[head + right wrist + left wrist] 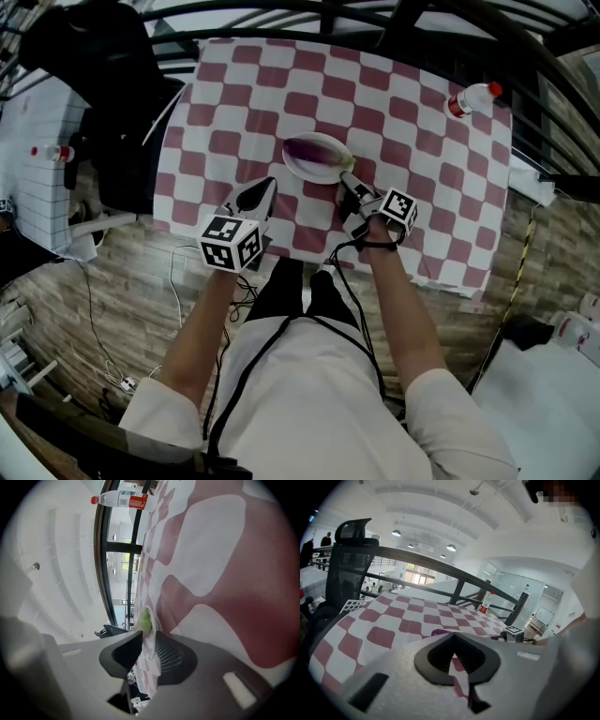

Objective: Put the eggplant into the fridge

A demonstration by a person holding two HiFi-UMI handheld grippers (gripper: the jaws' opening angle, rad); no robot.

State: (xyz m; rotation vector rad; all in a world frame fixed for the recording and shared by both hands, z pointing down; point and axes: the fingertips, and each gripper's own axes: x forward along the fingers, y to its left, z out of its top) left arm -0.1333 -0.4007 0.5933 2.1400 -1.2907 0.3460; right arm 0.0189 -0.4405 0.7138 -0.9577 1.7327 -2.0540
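**A:** Where do we find the eggplant (319,150)?

**B:** We see it on the white plate (298,169) on the checkered cloth (375,103). Its green stem end lies just past the tips of our right gripper (349,183).

**A:** Is that gripper gripping it?

**B:** No. We see its 2 jaws apart, with the plate's near rim between them and the eggplant ungripped.

**A:** And our left gripper (261,192)?

**B:** Its jaws meet tip to tip on nothing, and it is left of the plate, near it.
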